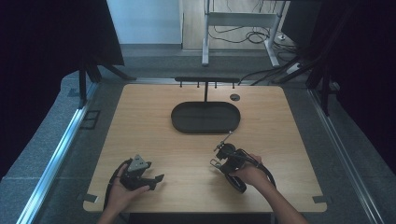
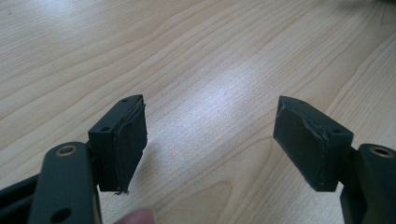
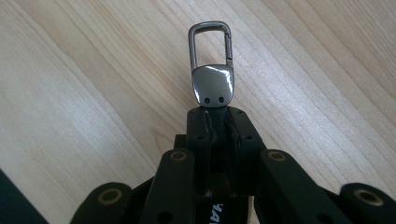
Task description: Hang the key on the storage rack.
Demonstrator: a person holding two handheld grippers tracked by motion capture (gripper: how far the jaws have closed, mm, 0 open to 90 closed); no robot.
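Nearest the person, the left gripper [image 1: 156, 179] lay low over the front of the wooden table [image 1: 140, 121], its jaws standing wide apart with nothing but bare wood between the pads [image 2: 126, 144]. A little further in and to the right, the right gripper [image 1: 223, 145] had its jaws pressed together on the strap end of a key clip [image 3: 211, 70], so the piece stuck straight out beyond the fingertips, its long axis in line with the jaws and pointing up the table. That line ran toward the dark oval tray [image 1: 183, 122] and the hook rack [image 1: 205, 80] rising behind it, both lying ahead of the right gripper and nearer to it than to the left; hanging the clip on a hook looked like the probable next step. The clip itself was dull grey metal: a narrow rounded-rectangle carabiner loop with a spring gate along one side, joined to a glossy plate with two small rivets.
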